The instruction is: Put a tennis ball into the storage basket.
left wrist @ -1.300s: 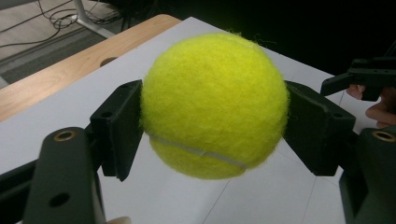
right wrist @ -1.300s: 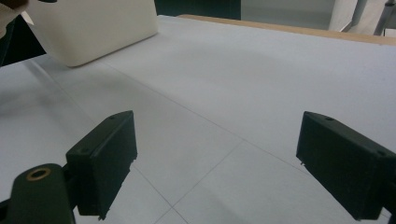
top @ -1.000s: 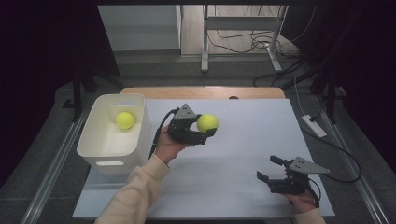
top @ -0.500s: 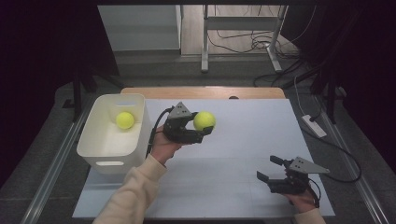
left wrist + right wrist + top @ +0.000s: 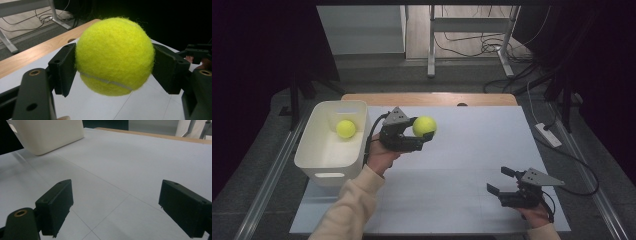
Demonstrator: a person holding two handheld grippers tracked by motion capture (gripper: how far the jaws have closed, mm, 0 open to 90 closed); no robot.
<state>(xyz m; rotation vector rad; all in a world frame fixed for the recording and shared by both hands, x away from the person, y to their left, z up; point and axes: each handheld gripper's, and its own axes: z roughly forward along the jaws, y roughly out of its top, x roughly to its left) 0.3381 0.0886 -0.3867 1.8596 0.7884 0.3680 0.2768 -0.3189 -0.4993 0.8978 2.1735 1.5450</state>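
Beside the white plastic bin (image 5: 332, 150), the left hand-held gripper (image 5: 424, 136) clamps a fuzzy round tennis ball (image 5: 424, 126).

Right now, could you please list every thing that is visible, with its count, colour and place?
Tennis ball in bin: 1, yellow, inside the bin.
Held tennis ball: 1, yellow, clamped between the left gripper's jaws, right of the bin.
Bin: 1, white, left side of the table.
Table: 1, white top with wooden far edge.
Power strip: 1, white, floor at right.
Left gripper: 1, black, shut on the ball.
Right gripper: 1, black, open, near right corner.
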